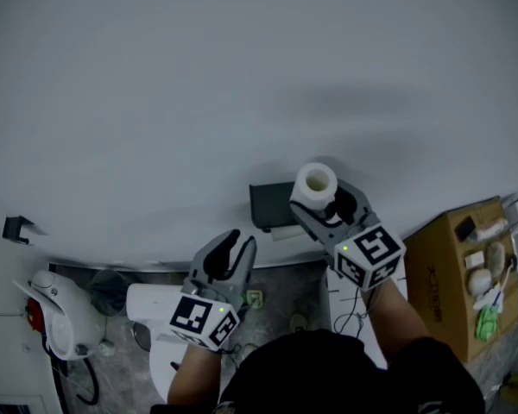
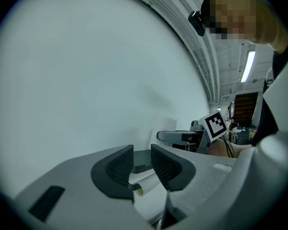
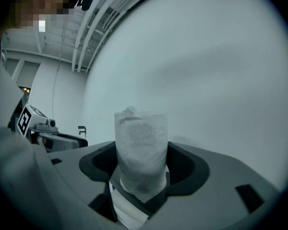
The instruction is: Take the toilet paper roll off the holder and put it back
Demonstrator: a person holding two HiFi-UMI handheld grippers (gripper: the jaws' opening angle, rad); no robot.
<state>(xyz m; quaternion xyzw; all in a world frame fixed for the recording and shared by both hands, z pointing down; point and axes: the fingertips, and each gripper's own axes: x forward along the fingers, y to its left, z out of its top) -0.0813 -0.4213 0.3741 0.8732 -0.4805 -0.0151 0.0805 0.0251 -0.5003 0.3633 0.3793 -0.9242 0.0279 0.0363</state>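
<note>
Right gripper [image 3: 142, 164] clamped on toilet paper roll [image 1: 315, 182]. Roll stands upright, off the dark holder [image 1: 268, 205], just beside it and close to the white wall [image 1: 198, 76]. Left gripper [image 2: 142, 166] sits apart from the holder, jaws partly open, gripping nothing.
</note>
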